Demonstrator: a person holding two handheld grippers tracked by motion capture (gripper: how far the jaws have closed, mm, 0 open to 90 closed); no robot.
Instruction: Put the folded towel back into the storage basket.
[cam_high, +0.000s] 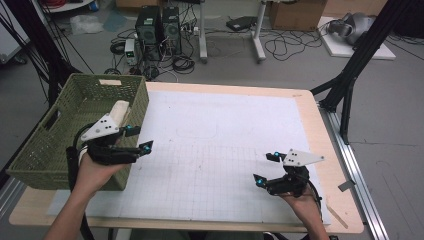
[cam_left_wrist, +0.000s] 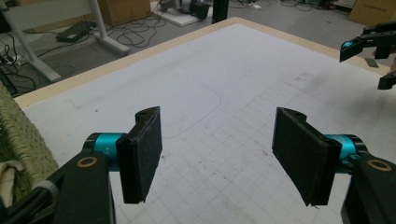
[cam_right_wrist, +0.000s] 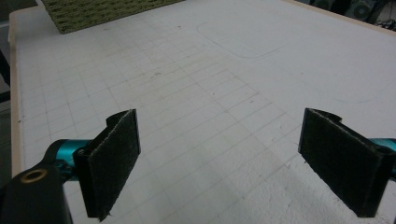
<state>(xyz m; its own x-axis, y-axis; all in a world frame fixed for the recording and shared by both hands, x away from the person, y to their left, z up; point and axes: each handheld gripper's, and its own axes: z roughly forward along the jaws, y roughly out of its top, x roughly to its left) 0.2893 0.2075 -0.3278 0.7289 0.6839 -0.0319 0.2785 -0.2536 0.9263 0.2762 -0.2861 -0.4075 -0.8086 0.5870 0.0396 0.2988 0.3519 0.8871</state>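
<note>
At the bottom of the high view, two forearms are reaching in, each hand gripping a black two-jaw tool w/ teal tips. The right gripper (cam_high: 265, 169), lower right of frame, is hovering over the white grid mat (cam_high: 220, 150) w/ jaws spread wide & nothing btwn them; its own view is showing both pads apart over bare mat. The left gripper (cam_high: 140, 139), left of centre, is sitting just beside the near right wall of a green woven basket (cam_high: 45, 145), jaws released & empty, pointing out over the mat. Farther back, inside the basket near its right wall, a pale cream cloth-like item (cam_high: 120, 111) is lying; can't tell exactly what it is. Beyond the wooden table (cam_high: 310, 115), upper frame, cables & computer towers (cam_high: 159, 25) are sitting on the floor.
</note>
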